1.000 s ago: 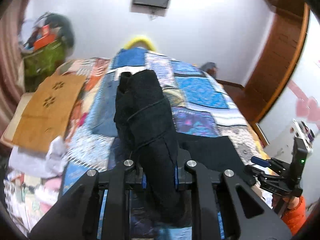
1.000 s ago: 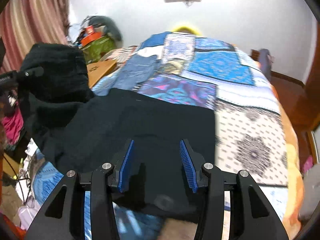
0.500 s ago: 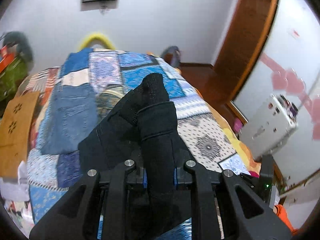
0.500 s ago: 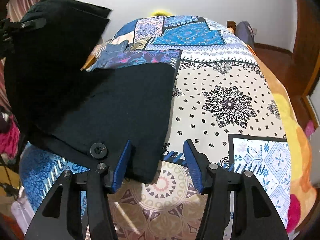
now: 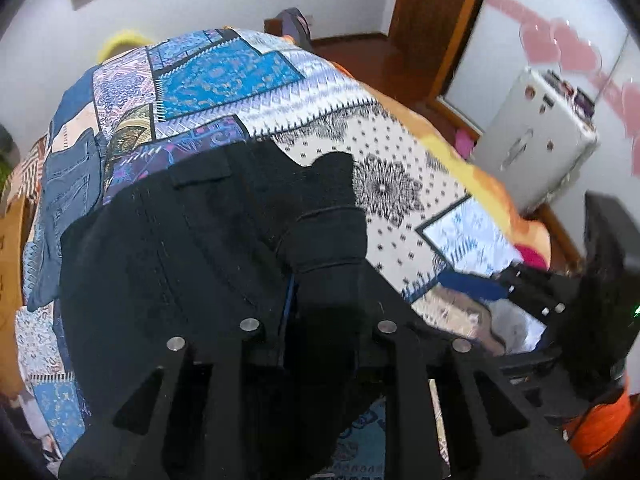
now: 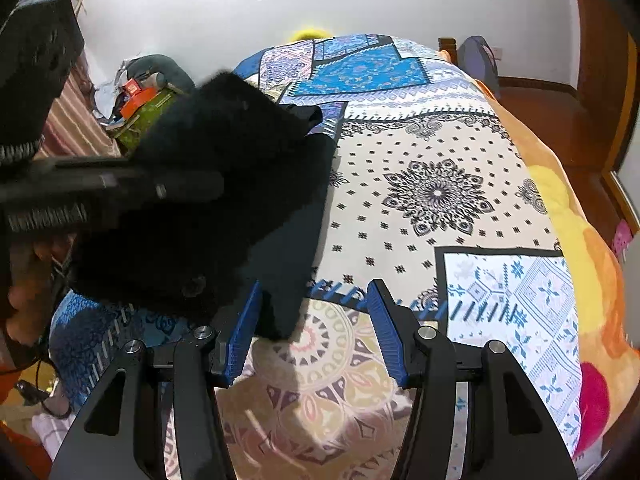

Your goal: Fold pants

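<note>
The black pants point(image 5: 192, 248) lie partly spread on the patchwork bedspread point(image 5: 224, 80). My left gripper point(image 5: 320, 300) is shut on a bunched fold of the pants and holds it above the spread part. In the right wrist view the pants point(image 6: 224, 184) hang from the left gripper point(image 6: 100, 188) at the left. My right gripper point(image 6: 312, 320) is open and empty above the bedspread point(image 6: 436, 192), its left finger point(image 6: 240, 332) beside the pants' lower corner. It also shows in the left wrist view point(image 5: 500, 288) at the right.
A folded pair of blue jeans point(image 5: 68, 176) lies on the bed's left side. A white case point(image 5: 532, 144) stands on the floor right of the bed. A heap of clutter point(image 6: 140, 100) sits left of the bed. A wooden door frame point(image 5: 424, 20) is beyond.
My left gripper has swung right and lower with the pants fold, carrying it over the spread part. My right gripper has drawn back toward the pants' near corner, still open.
</note>
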### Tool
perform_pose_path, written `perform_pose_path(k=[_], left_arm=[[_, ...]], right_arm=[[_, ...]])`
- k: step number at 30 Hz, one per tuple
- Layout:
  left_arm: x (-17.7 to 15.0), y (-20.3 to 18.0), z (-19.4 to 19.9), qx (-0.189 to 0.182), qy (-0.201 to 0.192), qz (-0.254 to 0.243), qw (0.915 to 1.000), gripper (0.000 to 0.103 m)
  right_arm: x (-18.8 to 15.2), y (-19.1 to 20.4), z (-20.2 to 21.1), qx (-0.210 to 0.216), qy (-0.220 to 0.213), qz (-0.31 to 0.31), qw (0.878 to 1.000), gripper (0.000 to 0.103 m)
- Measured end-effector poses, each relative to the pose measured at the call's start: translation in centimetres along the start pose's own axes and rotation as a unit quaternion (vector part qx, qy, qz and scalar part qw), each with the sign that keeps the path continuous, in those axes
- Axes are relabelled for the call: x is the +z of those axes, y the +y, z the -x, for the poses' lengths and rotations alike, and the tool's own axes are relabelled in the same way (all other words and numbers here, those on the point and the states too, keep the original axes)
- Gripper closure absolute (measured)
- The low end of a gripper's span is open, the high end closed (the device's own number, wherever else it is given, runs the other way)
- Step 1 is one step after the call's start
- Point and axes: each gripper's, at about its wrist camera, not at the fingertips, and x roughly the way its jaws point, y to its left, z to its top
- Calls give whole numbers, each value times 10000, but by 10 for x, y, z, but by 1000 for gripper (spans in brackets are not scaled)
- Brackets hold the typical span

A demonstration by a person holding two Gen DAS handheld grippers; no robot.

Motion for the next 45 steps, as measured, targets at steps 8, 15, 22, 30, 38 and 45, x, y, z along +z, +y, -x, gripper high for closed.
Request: perform_pose_path(k=[8, 15, 22, 30, 38, 45], left_arm=[[5, -2, 46, -292, -546, -113, 9980, 36], [32, 84, 69, 908, -982, 335, 9904, 28], [48, 198, 12, 1711, -231, 943, 9804, 28], [36, 242, -57, 1766, 712, 617, 9798, 28], [-31, 233, -27, 1418, 741, 951, 9825, 27], [-98, 171, 29, 1144, 185, 1058, 9876, 28]], right_arm=[[-6, -5, 18, -257, -197, -175, 9993, 49], [-8, -3, 22, -222, -165, -175, 9995, 49], [-14, 17, 4, 261, 167, -71, 9995, 49], [9, 14, -16, 132, 177, 247, 9995, 60], [51, -16, -26, -814, -176, 306, 9961, 61], [59, -12, 20, -859, -522, 517, 9936, 61]])
